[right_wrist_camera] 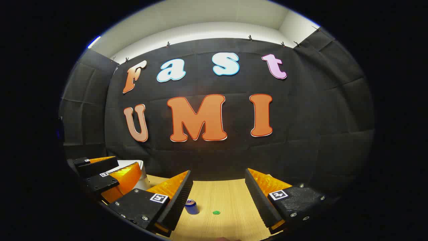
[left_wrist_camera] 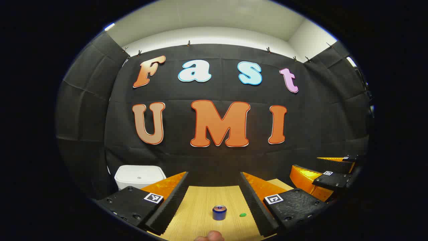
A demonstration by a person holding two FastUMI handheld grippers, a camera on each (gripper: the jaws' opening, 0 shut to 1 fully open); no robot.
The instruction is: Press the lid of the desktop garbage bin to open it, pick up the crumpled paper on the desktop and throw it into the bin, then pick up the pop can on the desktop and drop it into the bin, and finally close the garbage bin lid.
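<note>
White, square-cornered plastic desktop garbage bin [left_wrist_camera: 139, 176] is sitting at the far left of the pale wooden table [left_wrist_camera: 200, 201], close to the black cloth wall, and its flat lid appears to be lying closed. Both tongs are hanging above the near edge of the table with nothing between their fingers: the left tongs [left_wrist_camera: 214, 195] are standing wide apart, and the right tongs [right_wrist_camera: 219, 195] are likewise spread. A small blue pop can [left_wrist_camera: 219, 212] is standing upright on the table, between the fingers in the left gripper view and well short of them. A little green dot [left_wrist_camera: 243, 215] is lying just to the can's right. A pale rounded object is peeking in at the near edge; whether it is the crumpled paper cannot be told. Judging by the closed lid, the opening step is not yet done. The next move is calling for the left tongs, the nearer pair, to travel far and left over the bin and press down on its lid.
</note>
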